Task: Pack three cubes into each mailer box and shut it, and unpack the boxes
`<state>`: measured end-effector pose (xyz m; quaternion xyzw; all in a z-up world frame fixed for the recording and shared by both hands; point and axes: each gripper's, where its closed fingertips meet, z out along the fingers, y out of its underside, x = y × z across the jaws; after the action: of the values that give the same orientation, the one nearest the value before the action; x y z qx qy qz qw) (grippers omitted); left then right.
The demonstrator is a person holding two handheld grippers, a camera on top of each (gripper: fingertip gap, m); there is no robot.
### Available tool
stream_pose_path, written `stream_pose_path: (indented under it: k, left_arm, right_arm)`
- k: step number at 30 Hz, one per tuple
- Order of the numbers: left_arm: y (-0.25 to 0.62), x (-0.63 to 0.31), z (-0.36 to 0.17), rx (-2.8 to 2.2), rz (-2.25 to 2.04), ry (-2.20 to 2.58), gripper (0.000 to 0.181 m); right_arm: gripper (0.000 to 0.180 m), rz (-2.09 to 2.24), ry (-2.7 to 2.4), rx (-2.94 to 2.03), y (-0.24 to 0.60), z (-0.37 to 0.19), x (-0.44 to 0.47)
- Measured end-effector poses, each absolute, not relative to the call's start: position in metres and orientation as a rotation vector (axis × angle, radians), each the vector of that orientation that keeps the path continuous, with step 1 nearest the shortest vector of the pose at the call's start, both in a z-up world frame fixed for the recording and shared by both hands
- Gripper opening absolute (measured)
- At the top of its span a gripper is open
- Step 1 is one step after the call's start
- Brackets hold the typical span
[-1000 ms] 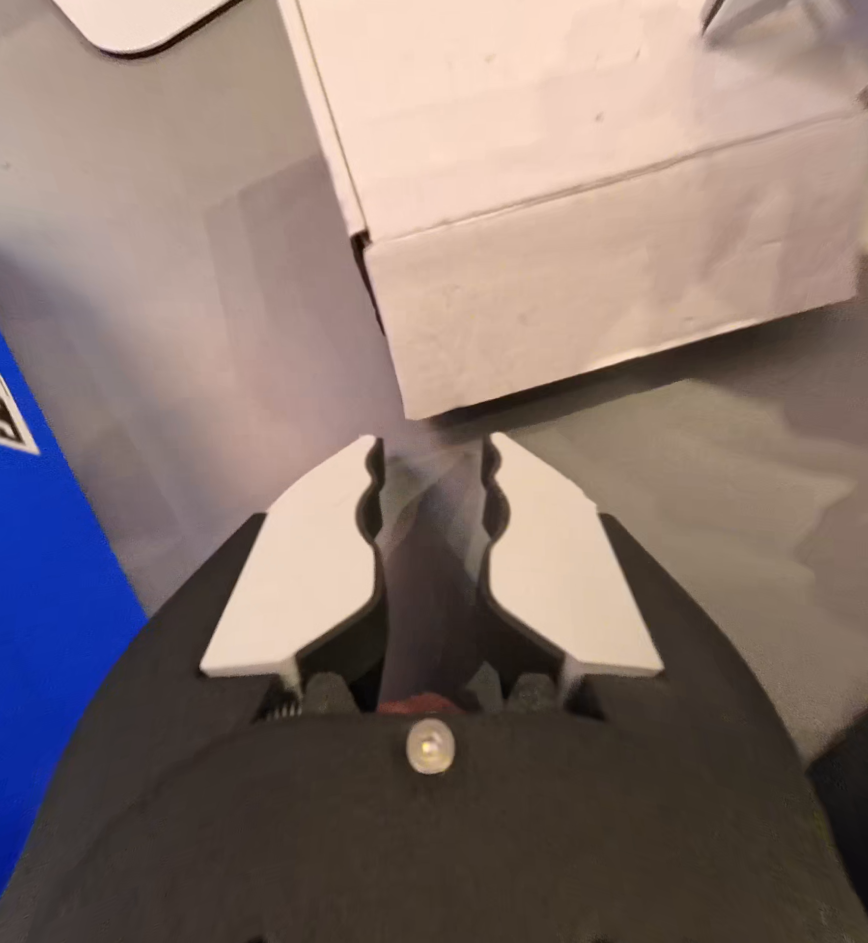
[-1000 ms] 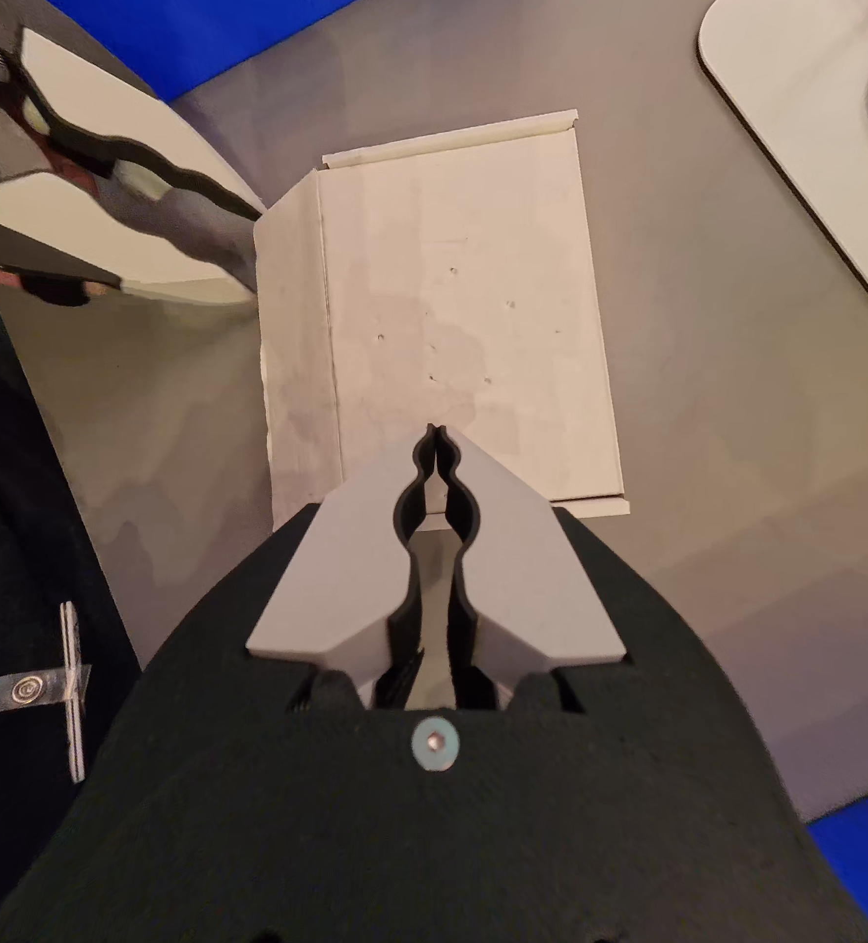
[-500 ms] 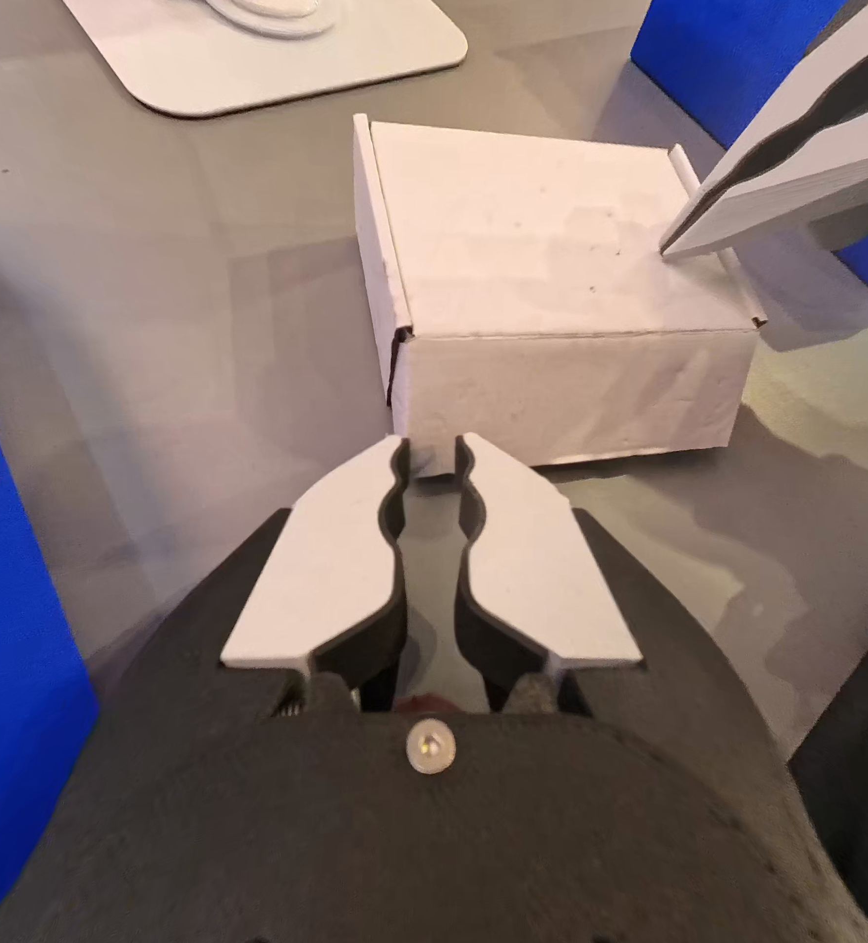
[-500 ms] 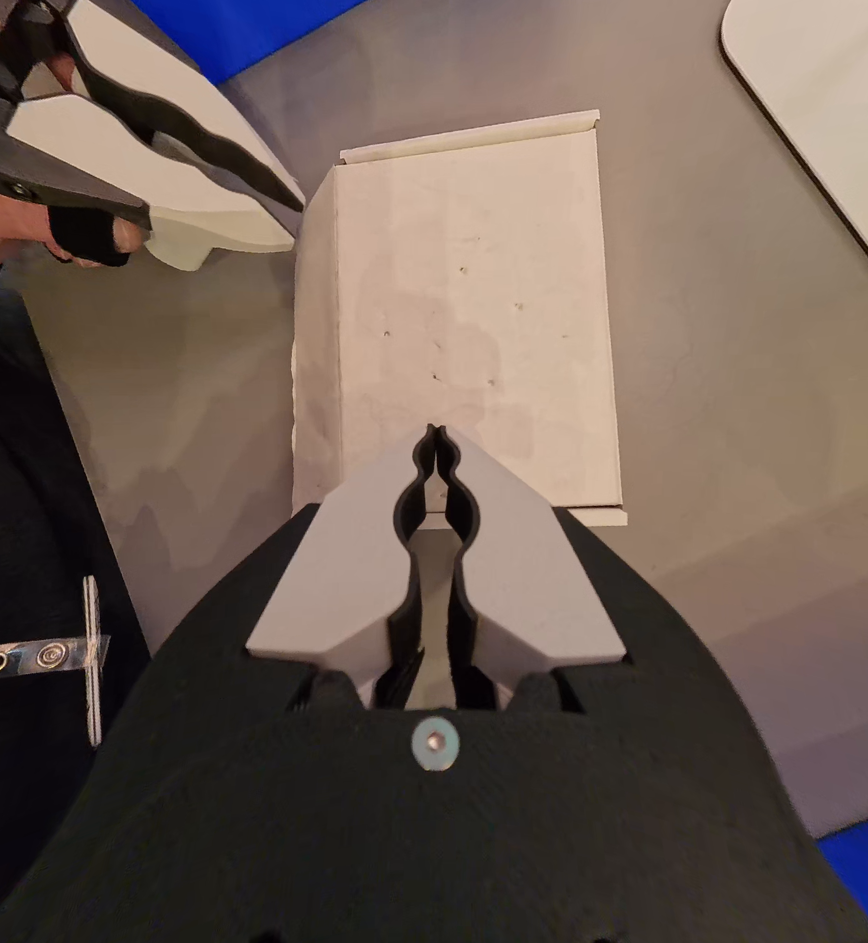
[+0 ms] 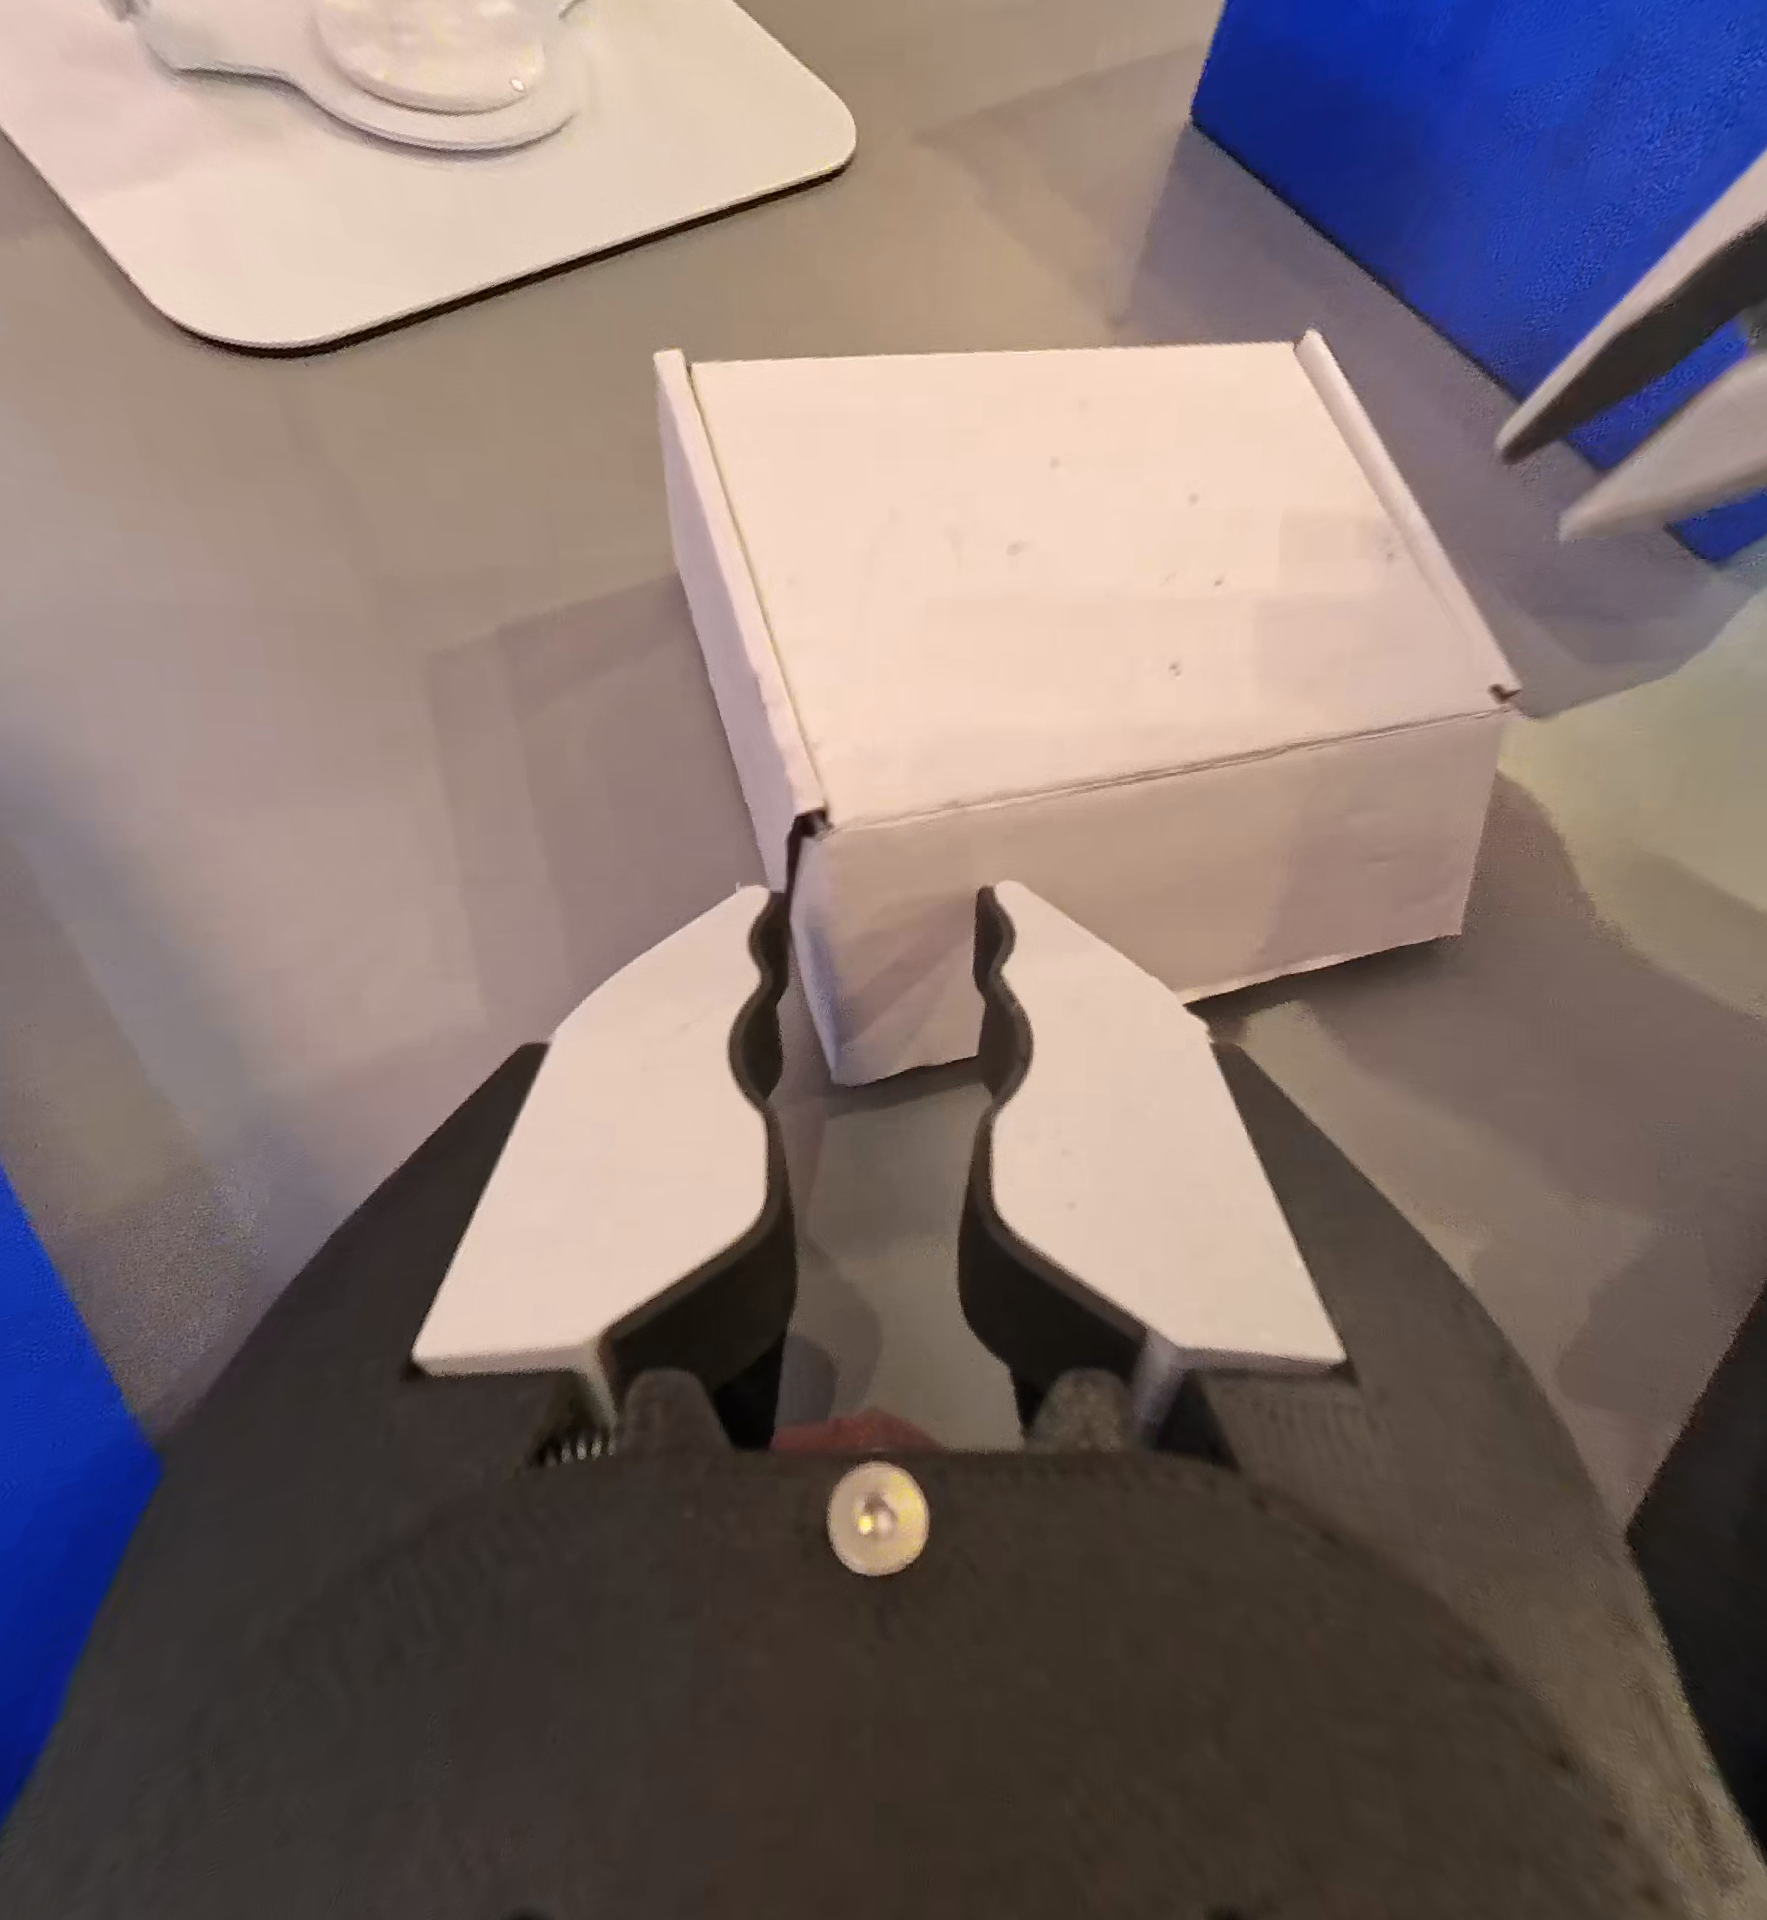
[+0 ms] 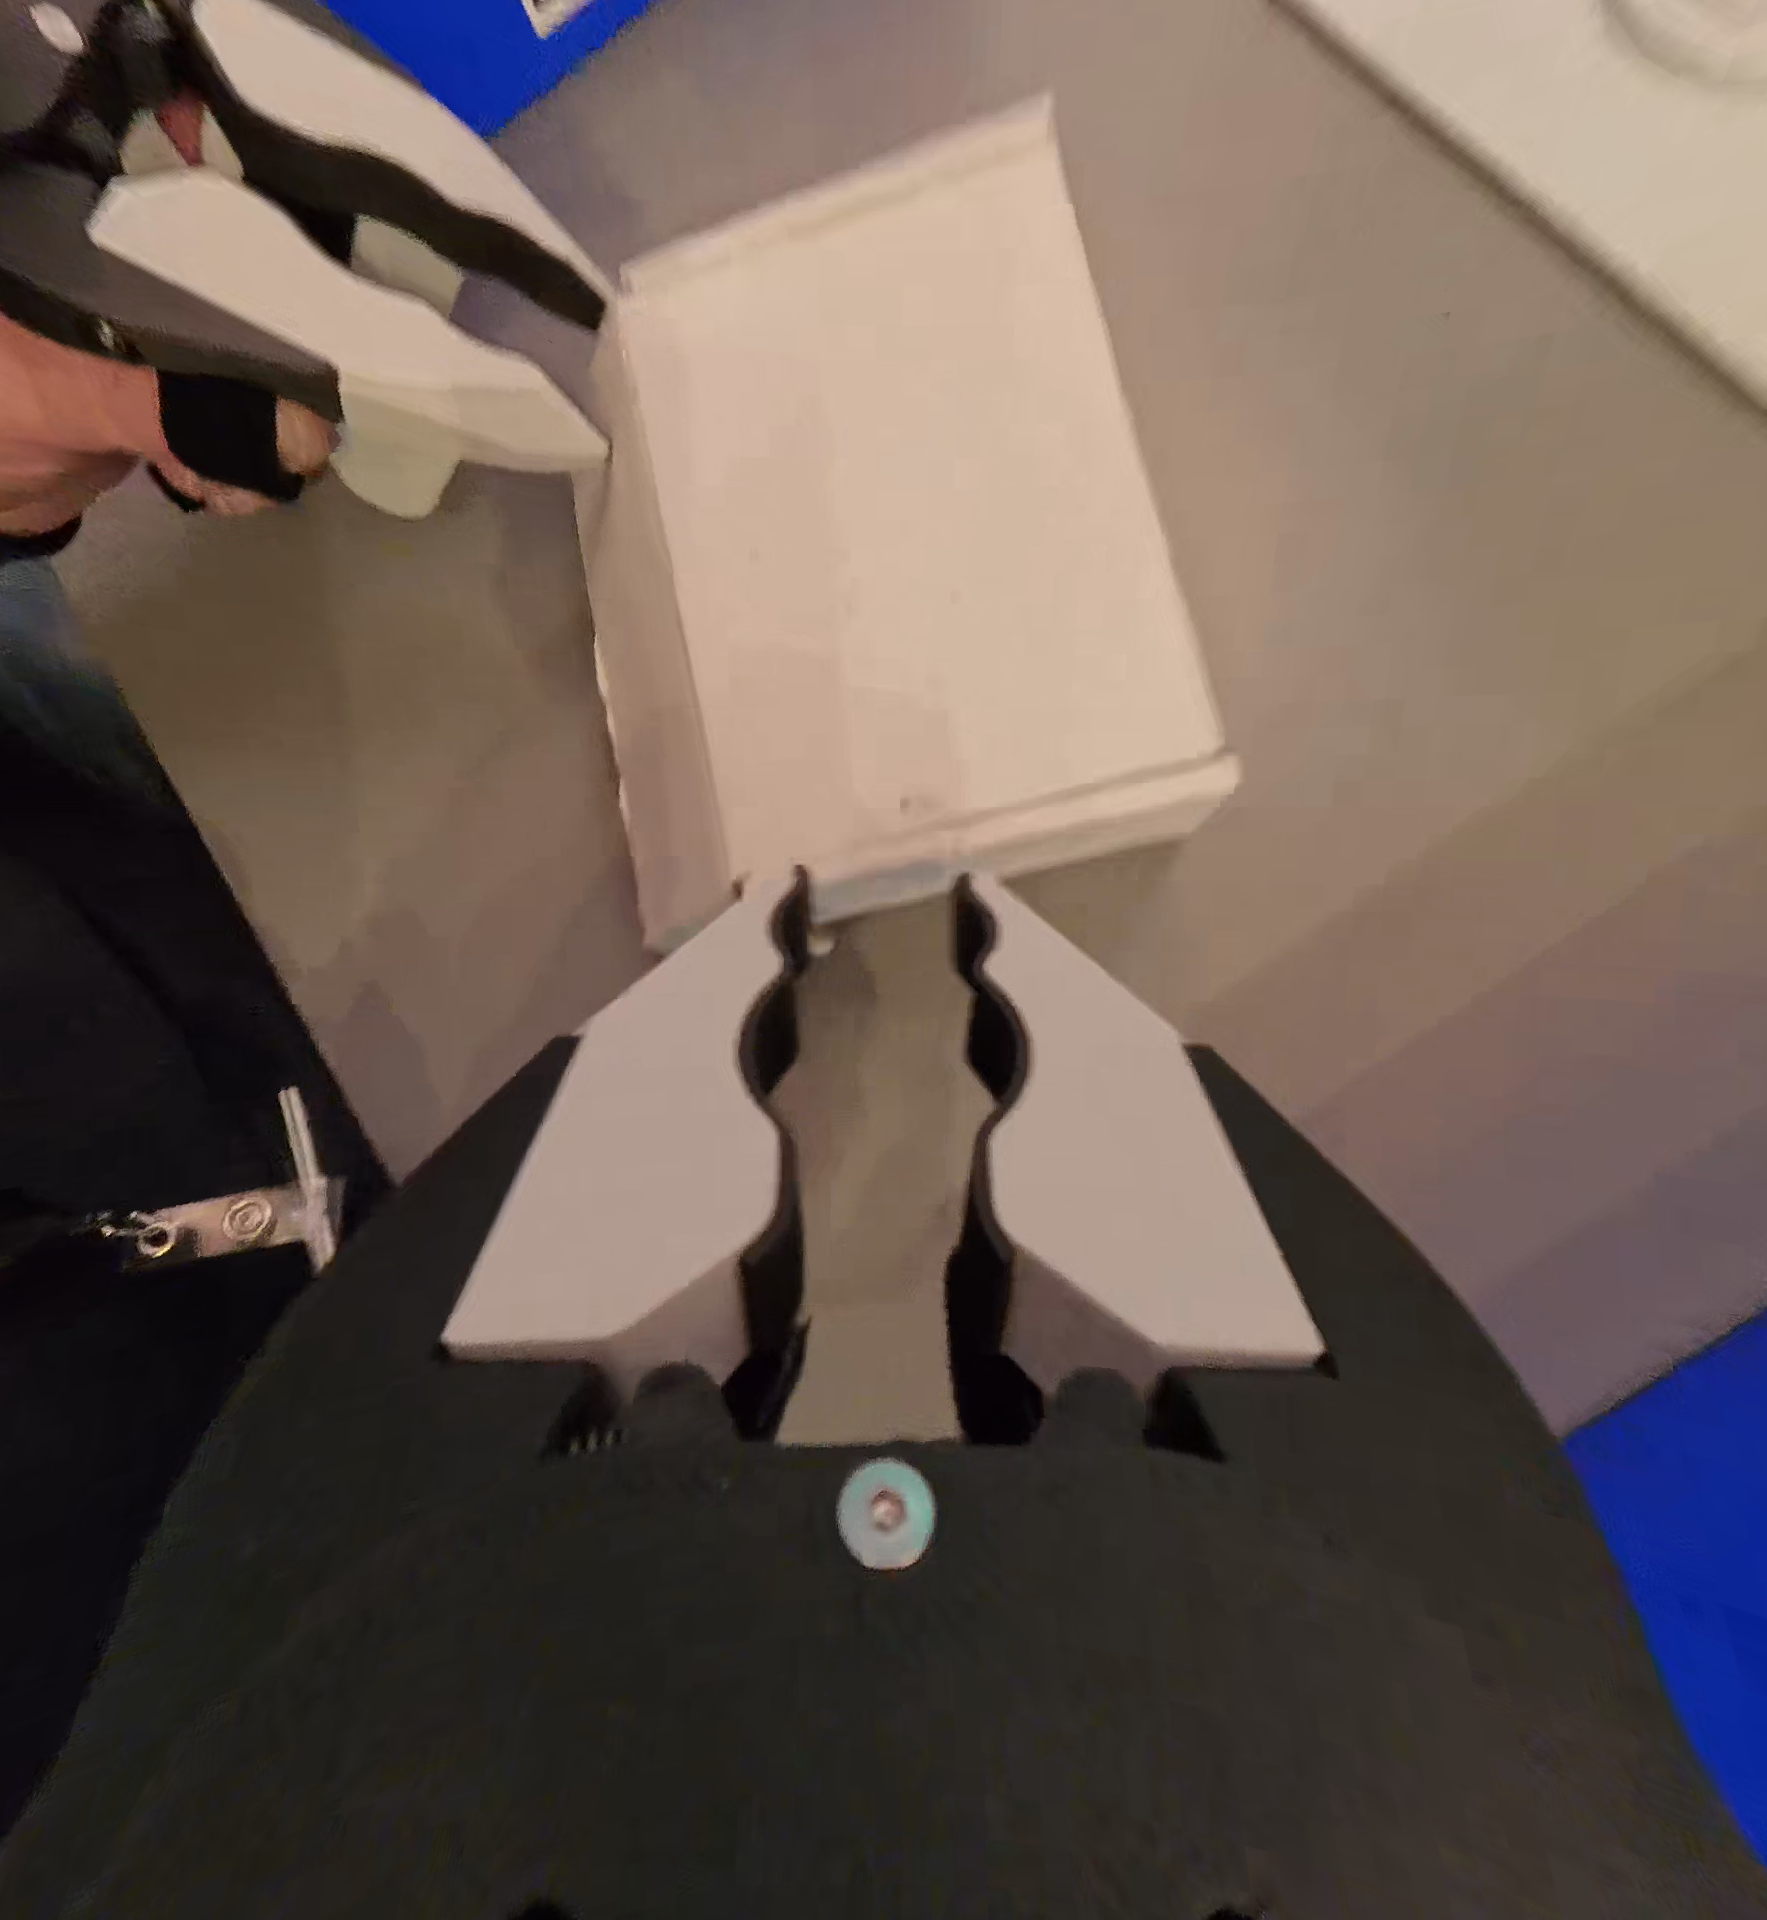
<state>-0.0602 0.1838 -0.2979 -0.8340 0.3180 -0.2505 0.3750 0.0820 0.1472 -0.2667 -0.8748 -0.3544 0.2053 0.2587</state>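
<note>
A closed white cardboard mailer box (image 5: 1076, 582) sits on the grey tabletop (image 5: 287, 644), lid flat. The left gripper (image 5: 874, 914) hovers at its front corner, jaws narrowly parted and empty; the right gripper (image 6: 879, 894), likewise parted and empty, faces one end of the box. To open it cleanly, one claw likely should steady the box while the other lifts the front flap.

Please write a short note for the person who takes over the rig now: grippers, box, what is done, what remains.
Left hand-held gripper: open, empty, at the near corner of the mailer box.
Right hand-held gripper: open, empty, at the box's side edge.
Box: shut, on the grey table; no cubes in view, contents hidden.
Done: this box is closed.
Left: probably open it and unpack; neither gripper grips it yet.
</note>
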Motion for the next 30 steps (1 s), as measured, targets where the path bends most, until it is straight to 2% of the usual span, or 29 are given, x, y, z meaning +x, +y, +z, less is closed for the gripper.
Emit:
stream_pose_path:
  k: [1,4,7,11,15,20,24,27,30]
  left_arm:
    - [0.183,-0.058,-0.298,-2.138,-0.659,0.834,0.032]
    - [0.182,-0.051,-0.298,-2.158,-0.705,0.856,0.031]
    - [0.179,-0.046,-0.299,-2.175,-0.710,0.878,0.030]
    - [0.179,-0.045,-0.299,-2.186,-0.691,0.854,0.033]
    - [0.179,-0.045,-0.300,-2.189,-0.675,0.840,0.035]
    - [0.176,-0.045,-0.301,-2.196,-0.661,0.840,0.036]
    - [0.164,-0.045,-0.302,-2.217,-0.634,0.851,0.032]
    - [0.153,-0.047,-0.301,-2.229,-0.672,0.853,0.026]
    - [0.158,-0.051,-0.298,-2.233,-0.654,0.867,0.036]
  right_arm:
    - [0.041,0.589,-0.943,-2.418,0.137,-0.276,0.082]
    - [0.060,0.701,-0.923,-2.477,0.112,-0.295,0.071]
    - [0.071,0.659,-0.946,-2.486,0.108,-0.312,0.063]
    - [0.043,0.599,-0.936,-2.470,0.117,-0.319,0.064]
    - [0.036,0.717,-0.891,-2.506,0.111,-0.319,0.060]
    - [0.033,0.949,-0.707,-2.530,0.108,-0.314,0.059]
    - [0.033,0.925,-0.711,-2.535,0.110,-0.314,0.068]
    - [0.042,0.873,-0.744,-2.513,0.113,-0.316,0.073]
    - [0.044,0.865,-0.800,-2.492,0.110,-0.318,0.066]
